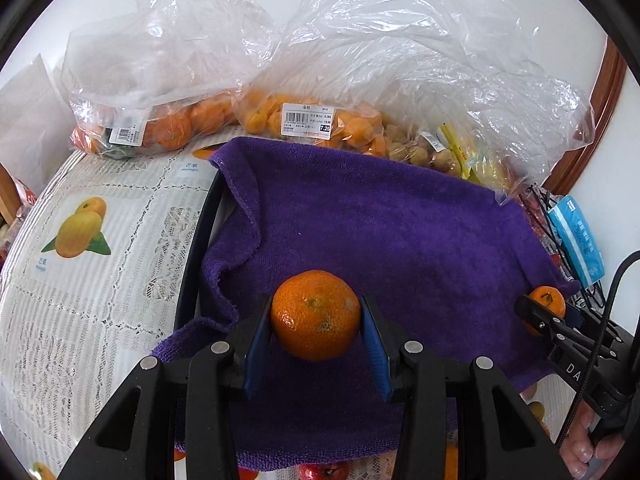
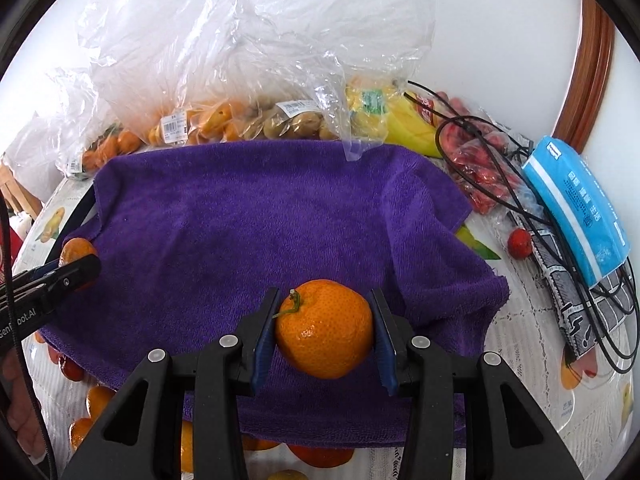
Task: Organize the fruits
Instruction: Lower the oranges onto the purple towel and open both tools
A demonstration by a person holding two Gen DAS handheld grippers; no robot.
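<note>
My left gripper [image 1: 316,326] is shut on an orange mandarin [image 1: 315,315], held just above a purple towel [image 1: 400,240]; its blue pads press both sides. My right gripper [image 2: 324,330] is shut on a second mandarin [image 2: 325,328] with a green stem, over the same purple towel [image 2: 260,220]. In the left wrist view the right gripper [image 1: 549,312] shows at the right edge with its mandarin [image 1: 549,297]. In the right wrist view the left gripper [image 2: 78,266] shows at the left edge with its mandarin [image 2: 76,250].
Clear plastic bags of oranges [image 1: 172,120], kumquats [image 1: 304,116] and small brown fruit [image 2: 292,122] line the back. Bananas [image 2: 404,124], a bag of red fruit [image 2: 480,168], black cables [image 2: 520,200] and a blue tissue pack [image 2: 576,208] lie right. Loose oranges [image 2: 96,400] sit under the towel's near edge.
</note>
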